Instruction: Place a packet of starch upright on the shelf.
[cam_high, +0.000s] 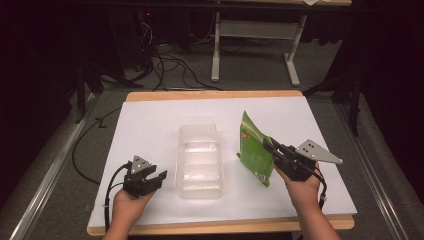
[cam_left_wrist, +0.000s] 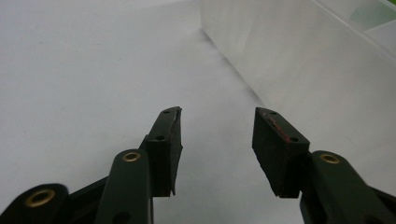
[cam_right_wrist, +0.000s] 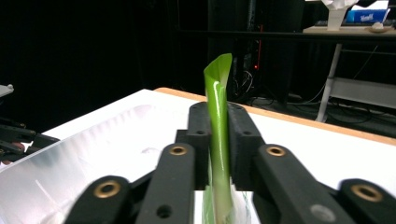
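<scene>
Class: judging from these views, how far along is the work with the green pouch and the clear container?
Done: right gripper has the green pouch between its jaws, upright. In hand: holding it beside the clear container. Left: probably placing it inside; left gripper waits open.

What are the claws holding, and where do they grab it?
The right claw pinches the green pouch by its flat side edge, keeping it upright beside the clear plastic tray. The left claw is open, holding nothing.

Green pouch (cam_high: 255, 150) being held upright beside clear tray (cam_high: 199, 161)

The glossy green pouch is being kept standing on edge, leaning slightly, just right of the translucent ribbed plastic tray, which is lying flat mid-table.
</scene>
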